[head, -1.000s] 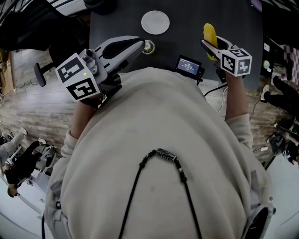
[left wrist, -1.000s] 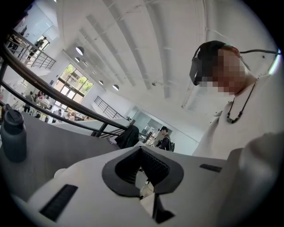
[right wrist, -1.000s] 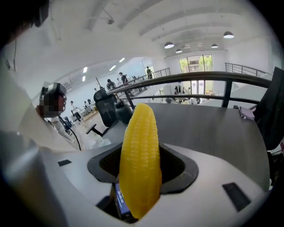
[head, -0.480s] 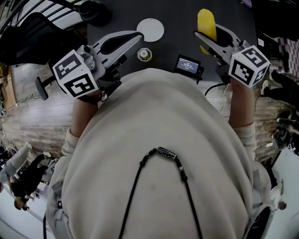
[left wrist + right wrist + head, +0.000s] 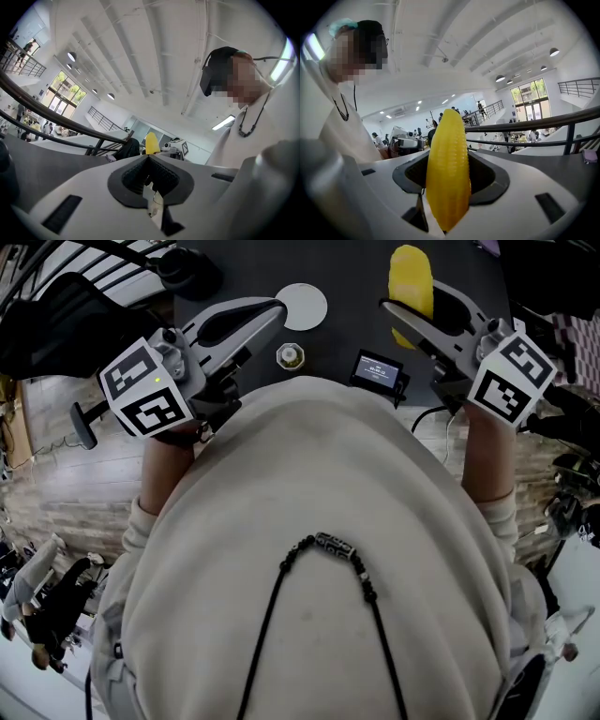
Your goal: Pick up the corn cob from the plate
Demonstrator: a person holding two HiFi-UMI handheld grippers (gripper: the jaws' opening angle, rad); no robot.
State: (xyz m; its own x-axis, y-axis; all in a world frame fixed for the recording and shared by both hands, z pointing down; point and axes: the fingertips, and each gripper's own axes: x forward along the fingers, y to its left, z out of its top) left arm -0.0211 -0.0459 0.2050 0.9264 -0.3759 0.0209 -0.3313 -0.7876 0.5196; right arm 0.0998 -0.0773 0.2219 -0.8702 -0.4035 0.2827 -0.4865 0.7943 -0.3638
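Plainly the right gripper [image 5: 412, 310] is clamped on the corn cob [image 5: 411, 268], whose long axis runs out along the jaws, off to the right of the plate [image 5: 302, 306]. The left gripper [image 5: 277, 310], jaws together and empty, hovers nearest the plate.

We see a bright yellow cob [image 5: 447, 173], its kernels in fine, even rows. The left gripper [image 5: 149, 158] and right gripper [image 5: 412, 298] are pale grey, with black ribbed pads [image 5: 164, 176]. Each cube [image 5: 145, 390] is white with black square markers. The plate [image 5: 302, 306] is plain white on a matt black table [image 5: 347, 296]. Our sweater [image 5: 319, 521] is cream, crossed by a black cord [image 5: 272, 615] carrying a black-and-white patterned bead [image 5: 335, 549]. The floor [image 5: 66, 474] shows grey-brown wood grain. The ceiling [image 5: 140, 47] is white.
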